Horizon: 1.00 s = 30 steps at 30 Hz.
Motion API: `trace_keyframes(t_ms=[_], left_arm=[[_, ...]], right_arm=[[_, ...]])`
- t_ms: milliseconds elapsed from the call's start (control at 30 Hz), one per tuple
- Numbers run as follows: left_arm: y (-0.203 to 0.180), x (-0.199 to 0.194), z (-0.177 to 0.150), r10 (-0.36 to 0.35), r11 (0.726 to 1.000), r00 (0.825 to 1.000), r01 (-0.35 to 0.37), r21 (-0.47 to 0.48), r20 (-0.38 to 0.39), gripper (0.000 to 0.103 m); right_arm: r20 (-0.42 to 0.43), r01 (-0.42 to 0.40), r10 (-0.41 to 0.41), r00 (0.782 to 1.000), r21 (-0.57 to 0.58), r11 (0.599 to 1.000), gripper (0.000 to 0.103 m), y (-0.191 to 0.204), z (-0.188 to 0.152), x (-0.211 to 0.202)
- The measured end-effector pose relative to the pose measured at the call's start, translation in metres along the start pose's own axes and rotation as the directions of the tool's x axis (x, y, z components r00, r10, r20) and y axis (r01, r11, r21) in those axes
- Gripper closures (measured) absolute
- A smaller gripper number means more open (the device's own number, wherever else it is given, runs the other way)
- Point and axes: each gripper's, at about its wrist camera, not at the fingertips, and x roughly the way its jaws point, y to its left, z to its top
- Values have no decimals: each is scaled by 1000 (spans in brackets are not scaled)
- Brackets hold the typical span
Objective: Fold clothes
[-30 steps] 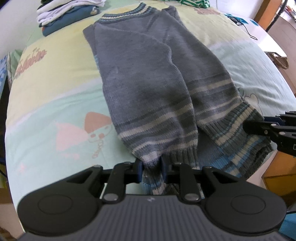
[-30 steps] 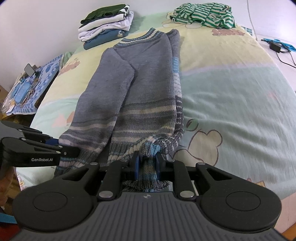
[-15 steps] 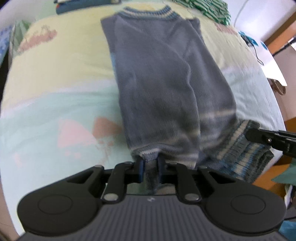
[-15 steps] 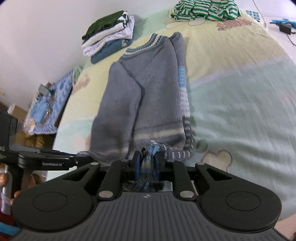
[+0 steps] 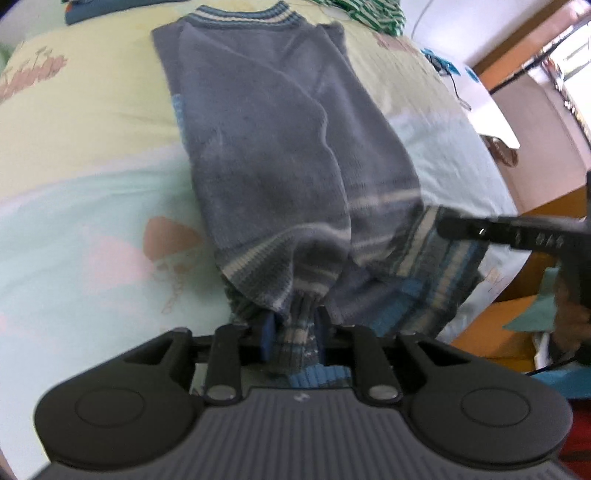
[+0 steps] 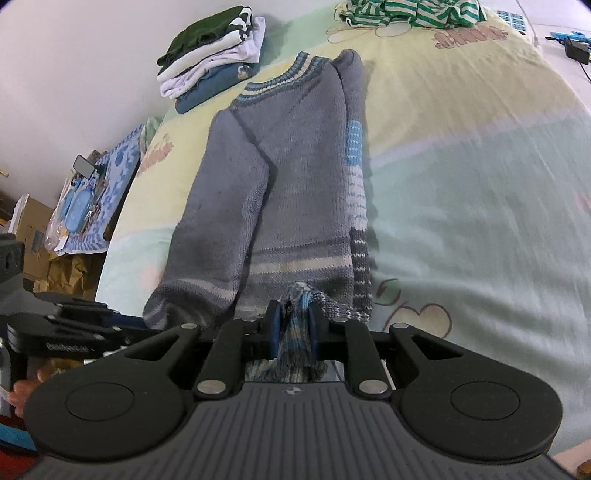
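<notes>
Across the bed (image 6: 480, 155), which fills both views under a pastel cartoon sheet, a grey knitted sweater (image 6: 295, 166) lies lengthwise, collar at the far end, sleeves folded inward over the body. Beyond it, a stack of folded clothes (image 6: 210, 70) sits by the wall and a green striped garment (image 6: 413, 11) lies unfolded at the head. Left gripper (image 5: 293, 332): jaws pinching the striped hem at one lower corner. Right gripper (image 6: 295, 328): jaws likewise pressed onto bunched hem at the other corner. Judgement: the step in hand is carrying the hem up toward the collar; both corners should rise level and travel together, keeping the sleeves trapped inside, then be laid flat before release. The left view is motion-blurred; hem fabric behind each gripper body is hidden, so depth of grip cannot be confirmed.
</notes>
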Motion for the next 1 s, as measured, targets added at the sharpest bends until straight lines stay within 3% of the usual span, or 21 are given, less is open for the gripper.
trace_keyframes(t_ms=[33, 133, 167, 300, 367, 500, 600, 733, 867, 1000], left_arm=[[0, -1, -3, 5, 1000, 1000, -5, 10, 6, 83], [8, -6, -8, 7, 1000, 1000, -8, 29, 24, 46], [9, -5, -9, 18, 999, 999, -20, 41, 31, 43], [7, 7, -11, 40, 994, 999, -42, 105, 27, 51], [10, 9, -12, 6, 995, 1000, -7, 98, 16, 51], [20, -5, -15, -95, 993, 995, 92, 74, 37, 51], [27, -17, -18, -144, 988, 988, 141, 64, 48, 50], [26, -23, -27, -20, 995, 998, 14, 103, 58, 50], [30, -22, -43, 62, 990, 997, -67, 122, 44, 50], [33, -24, -52, 78, 989, 996, -83, 118, 47, 43]], right_arm=[[-3, 0, 0, 1000, -6, 1000, 86, 0, -1, 0], [-17, 13, -14, 1000, -74, 997, 82, 7, -7, -2], [-21, 30, -33, 999, -111, 993, 82, 10, -10, -2], [-28, 83, -91, 995, -209, 974, 79, 19, -26, -2], [18, 129, -128, 992, -231, 964, 79, 22, -29, -9], [176, 153, -106, 979, -281, 947, 77, 37, -30, -33], [107, 14, 26, 994, -356, 934, 77, 59, -32, -20], [-21, -128, 128, 992, -336, 933, 77, 79, -38, 26], [-84, -179, 158, 984, -387, 905, 77, 104, -45, 58], [-136, -151, 111, 984, -328, 932, 75, 111, -43, 79]])
